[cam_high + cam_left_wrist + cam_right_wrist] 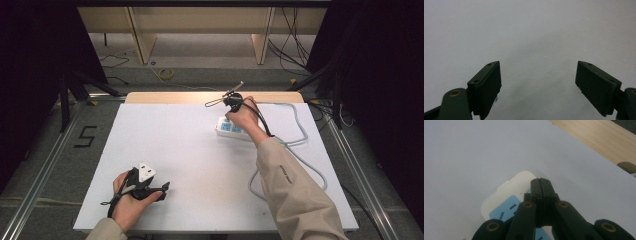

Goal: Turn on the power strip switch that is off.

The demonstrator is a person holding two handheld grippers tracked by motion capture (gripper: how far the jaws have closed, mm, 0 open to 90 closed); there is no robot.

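Observation:
A white power strip (231,129) with blue socket faces lies at the far right of the white table. Its grey cable (301,134) loops along the right side. My right gripper (226,119) is over the strip's left end, held from above by a hand. In the right gripper view the jaws (540,180) are pressed together just over the strip (504,202), with nothing between them. My left gripper (163,189) rests near the front left of the table. Its jaws (539,64) stand wide apart over bare table surface.
The white table top (180,150) has a wooden strip (170,97) along its far edge. Beyond it are floor cables and wooden furniture legs. Metal rails run along both sides of the table, and black stands flank it.

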